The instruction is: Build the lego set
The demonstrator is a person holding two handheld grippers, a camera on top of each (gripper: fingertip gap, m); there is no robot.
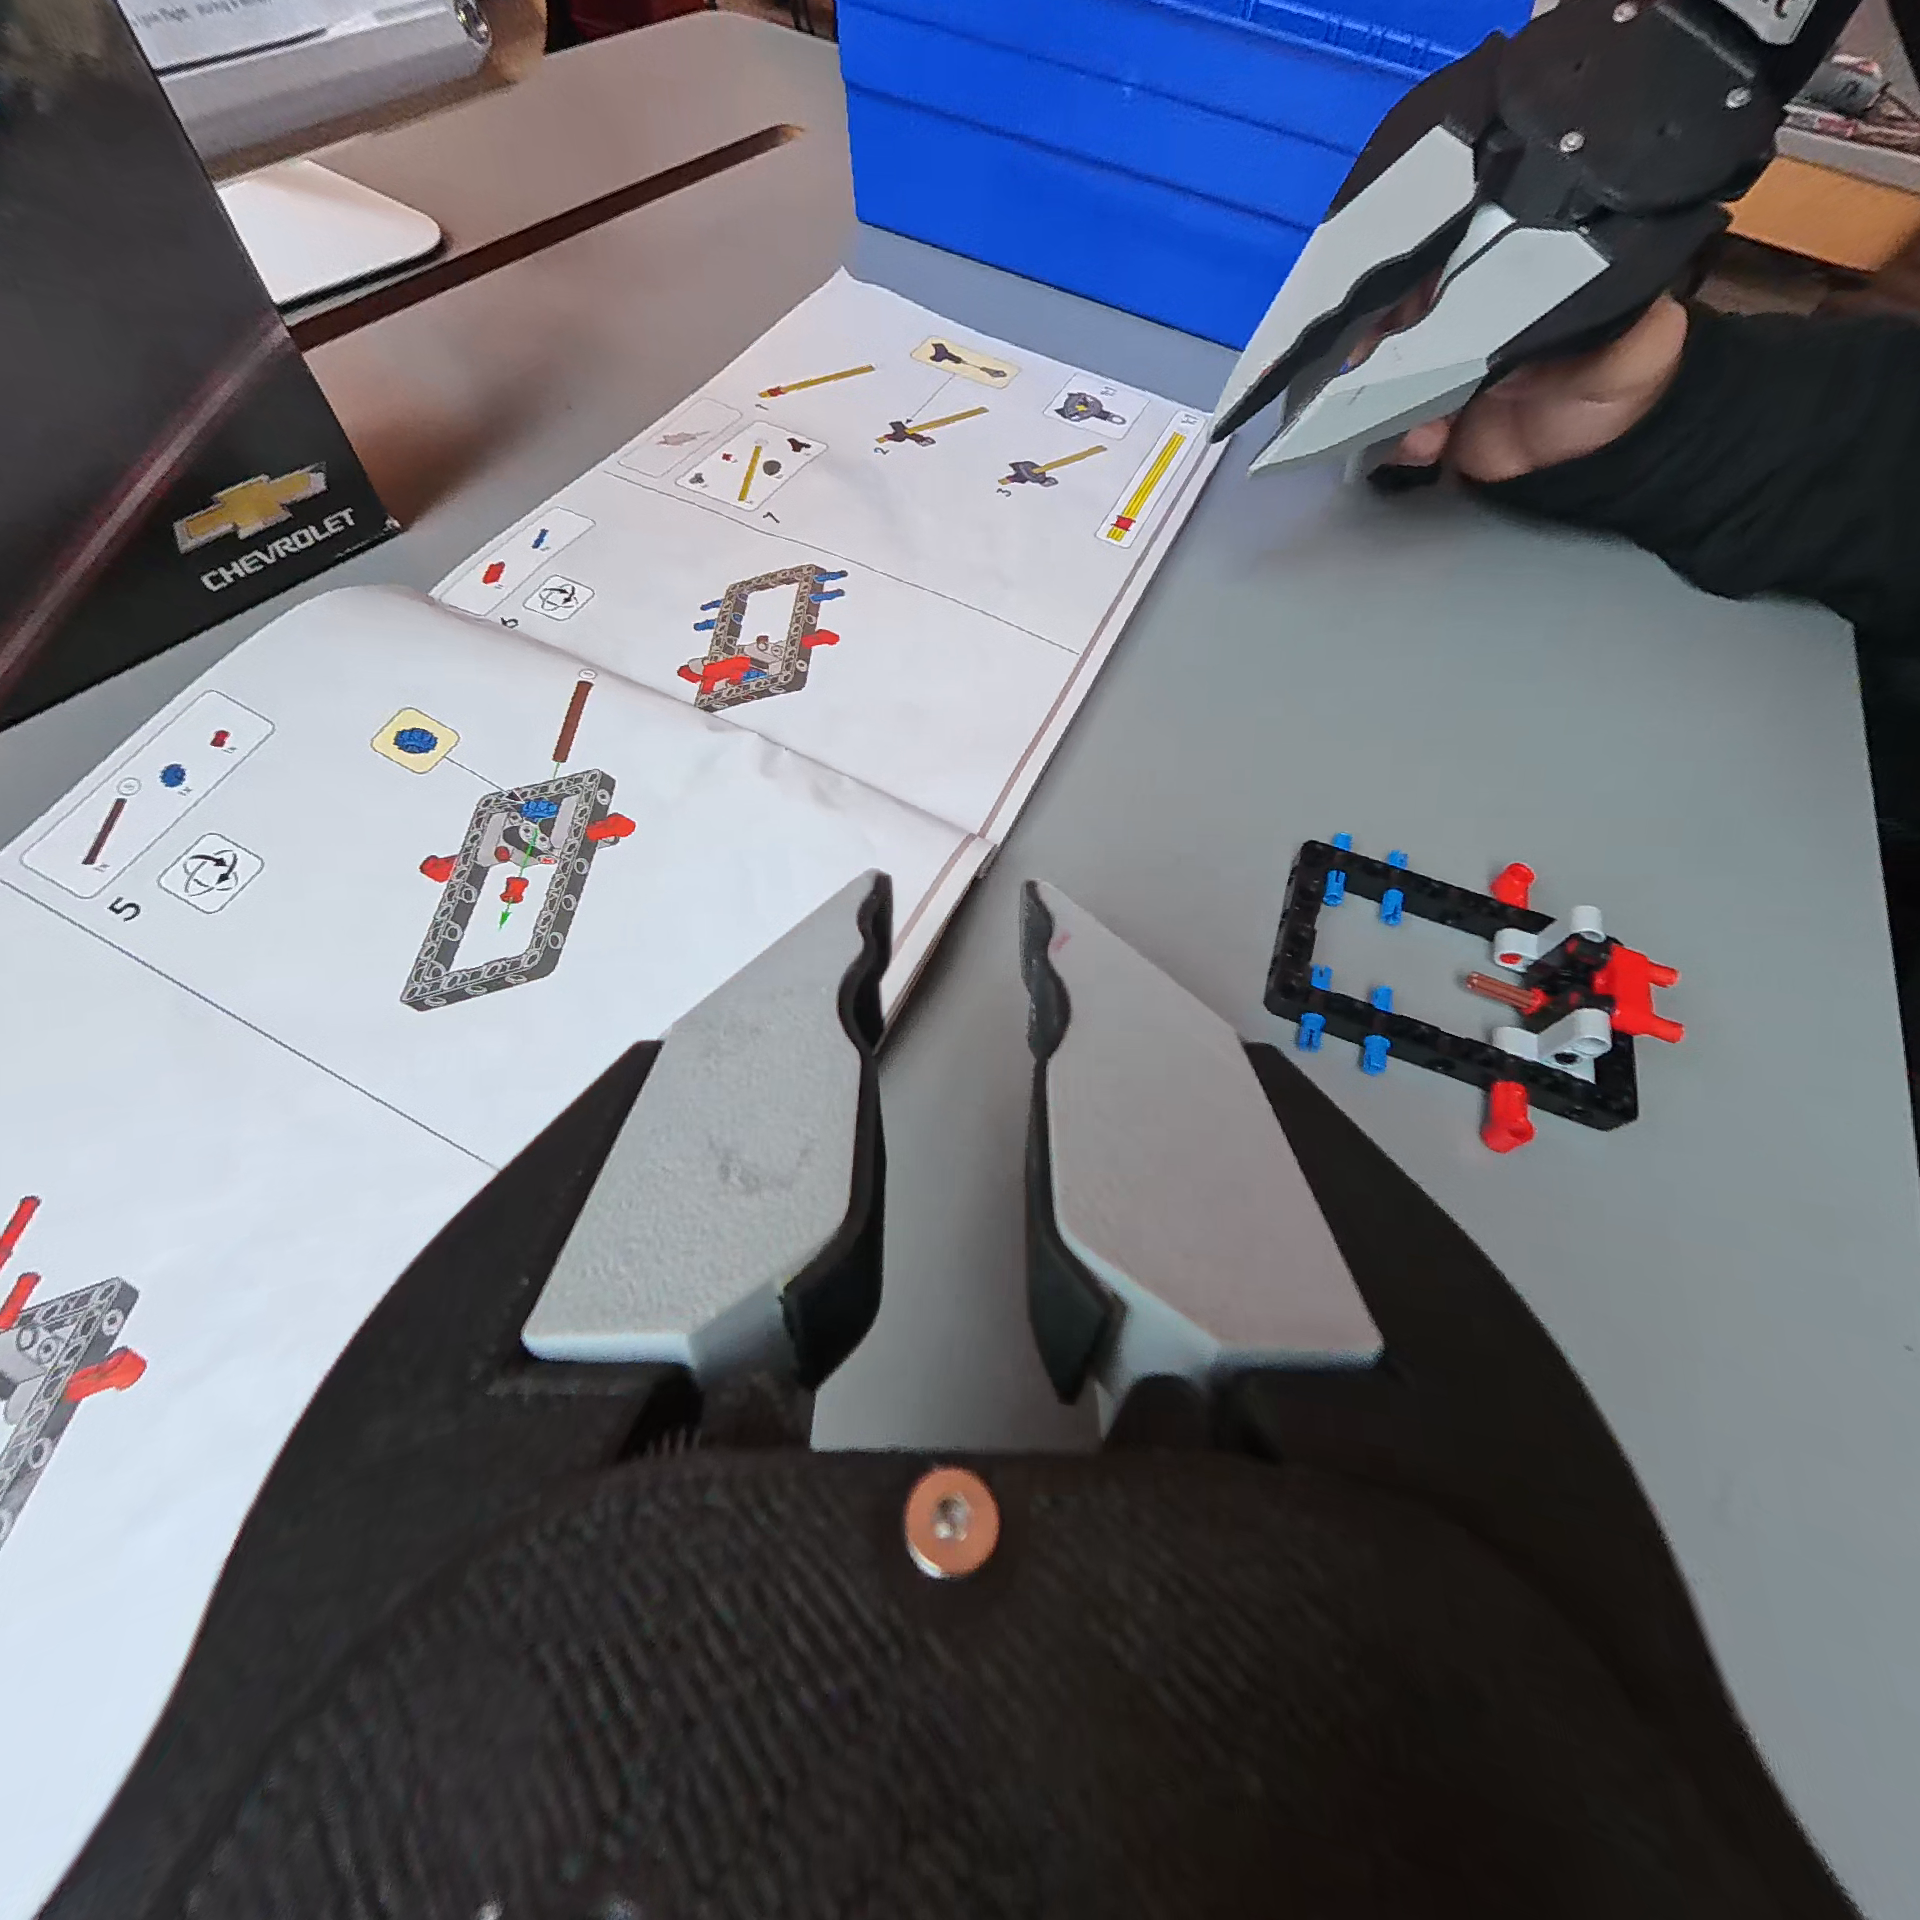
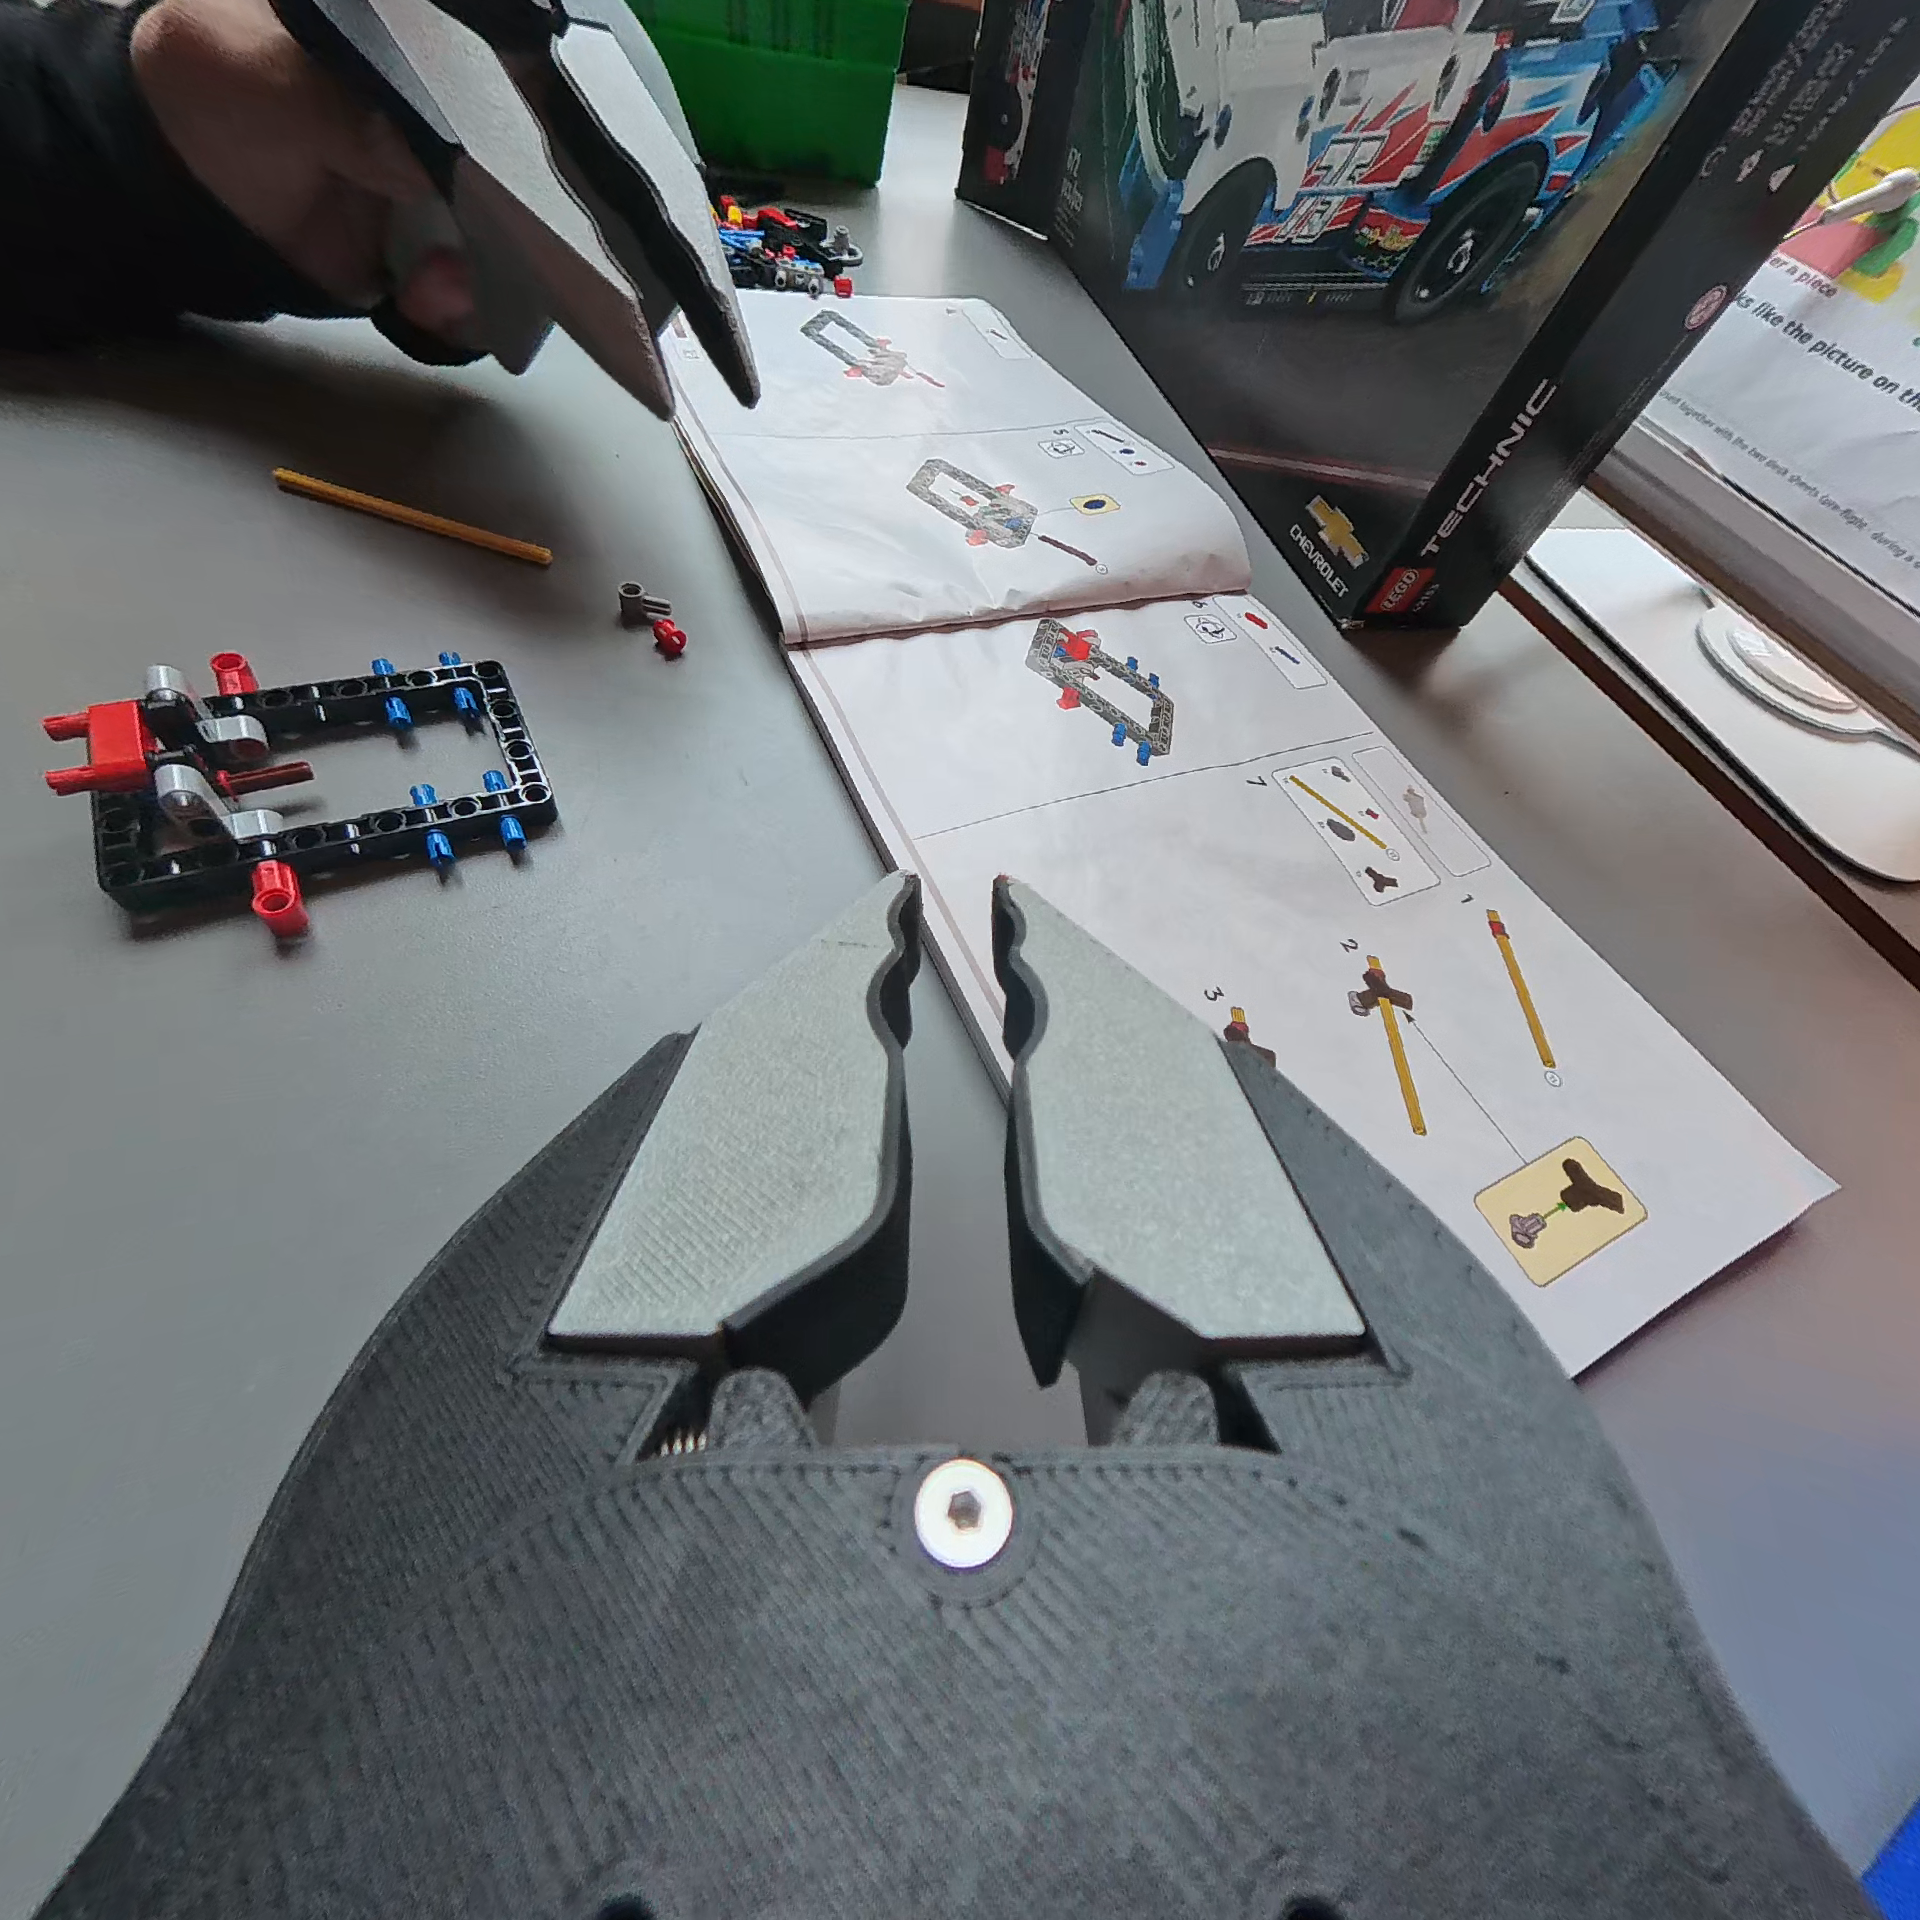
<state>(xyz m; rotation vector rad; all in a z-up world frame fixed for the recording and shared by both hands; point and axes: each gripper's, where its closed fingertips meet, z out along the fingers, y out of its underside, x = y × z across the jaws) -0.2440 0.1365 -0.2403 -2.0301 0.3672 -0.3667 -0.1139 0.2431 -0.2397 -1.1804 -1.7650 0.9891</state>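
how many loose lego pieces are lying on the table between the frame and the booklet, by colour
yellow axle: 1
grey-brown connector: 1
red piece: 1
total: 3
The black frame assembly and the far pile of parts are not counted.
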